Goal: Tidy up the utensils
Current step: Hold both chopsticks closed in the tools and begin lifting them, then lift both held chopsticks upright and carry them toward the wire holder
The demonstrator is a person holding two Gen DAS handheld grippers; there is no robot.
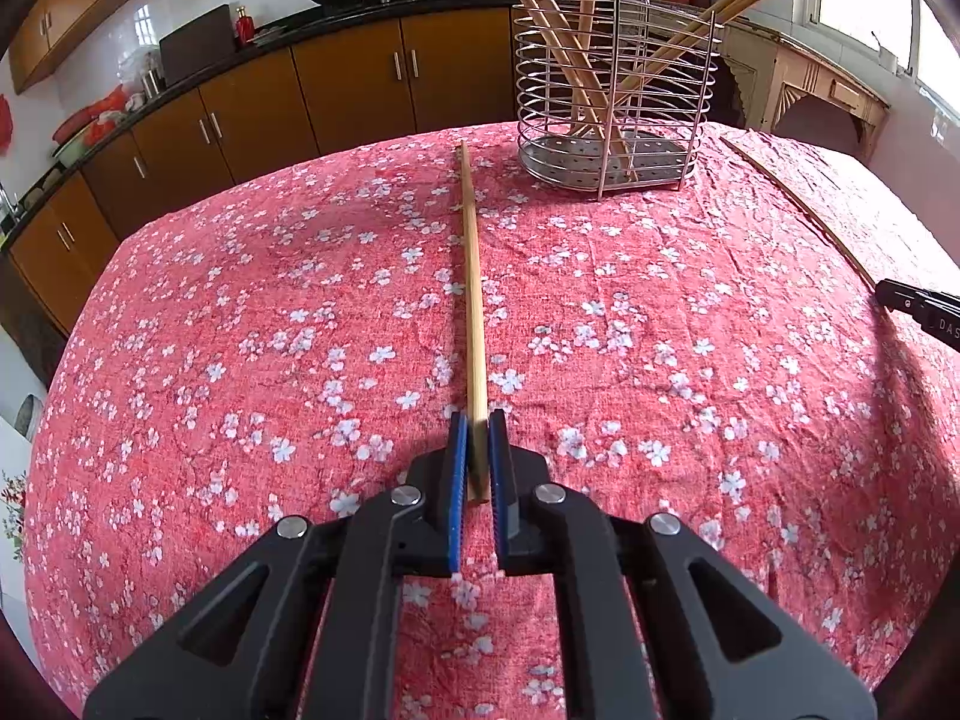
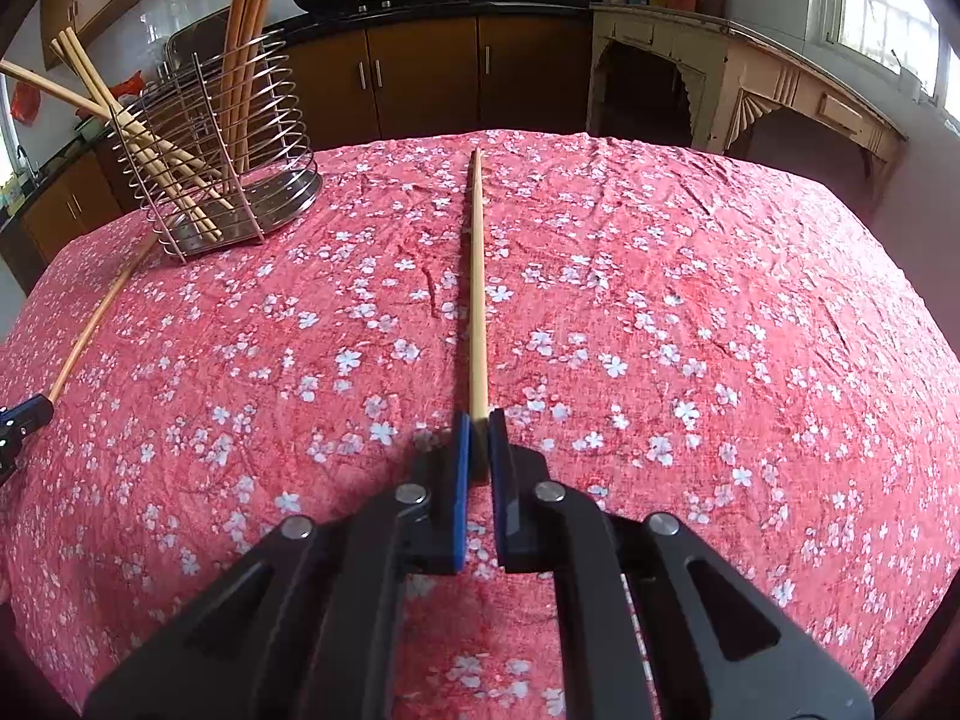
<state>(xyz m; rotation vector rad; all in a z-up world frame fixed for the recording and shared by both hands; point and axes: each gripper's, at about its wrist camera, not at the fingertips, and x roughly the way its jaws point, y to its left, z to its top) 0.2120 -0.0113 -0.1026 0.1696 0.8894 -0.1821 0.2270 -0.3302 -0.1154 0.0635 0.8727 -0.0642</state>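
In the left wrist view, my left gripper (image 1: 478, 421) is shut on the near end of a long wooden chopstick (image 1: 472, 276) that stretches forward low over the red floral tablecloth (image 1: 240, 360). In the right wrist view, my right gripper (image 2: 478, 418) is likewise shut on the near end of a second chopstick (image 2: 477, 276). A wire utensil holder (image 1: 606, 138) with several chopsticks leaning in it stands at the far side of the table, ahead and right of the left gripper. From the right gripper the holder (image 2: 252, 198) is ahead and to the left.
The right gripper's tip (image 1: 918, 306) shows at the right edge, with its chopstick (image 1: 798, 210) running away from it. The left gripper's tip (image 2: 24, 414) and its chopstick (image 2: 90, 324) show at the left edge. Brown kitchen cabinets (image 1: 360, 78) and a cream side table (image 2: 750, 78) stand beyond the table.
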